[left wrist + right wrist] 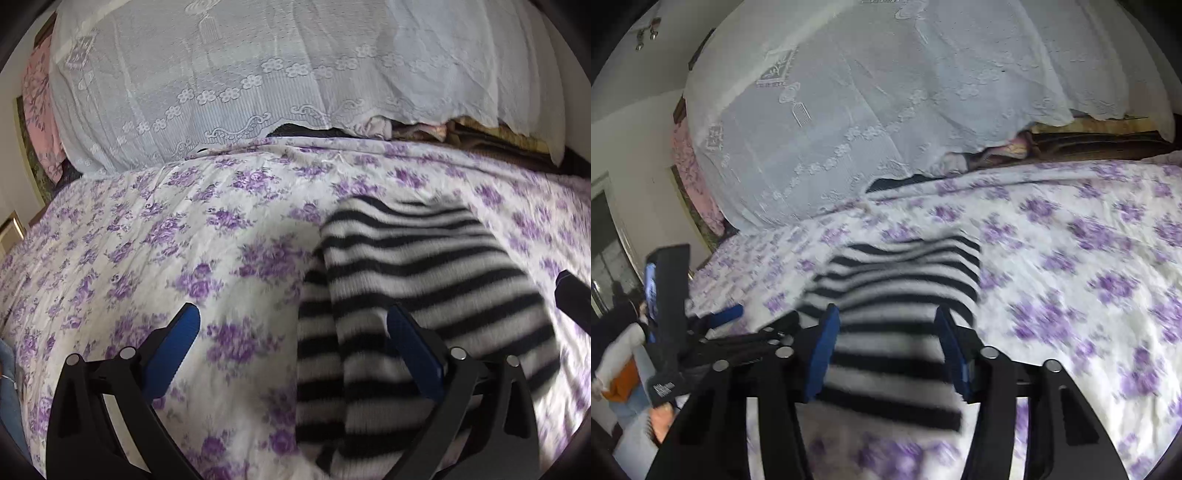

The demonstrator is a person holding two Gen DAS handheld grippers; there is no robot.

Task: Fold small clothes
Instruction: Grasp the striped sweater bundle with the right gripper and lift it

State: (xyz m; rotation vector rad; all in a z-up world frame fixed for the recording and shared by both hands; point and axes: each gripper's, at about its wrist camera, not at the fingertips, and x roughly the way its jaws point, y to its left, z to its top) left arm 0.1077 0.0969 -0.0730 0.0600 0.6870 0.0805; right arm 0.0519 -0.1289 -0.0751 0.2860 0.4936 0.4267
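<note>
A black-and-white striped knit garment lies folded in a long strip on the purple-flowered bedsheet. My left gripper is open and hovers over the garment's left edge; its left pad is over bare sheet, its right pad over the stripes. In the right wrist view the same garment runs away from me. My right gripper is open, its two blue pads on either side of the garment's near part, holding nothing. The left gripper shows at that view's left.
A large pile under a white lace cover stands at the back of the bed, with folded blankets beneath its edge. A pink cloth hangs at the far left. A person is at the right wrist view's left edge.
</note>
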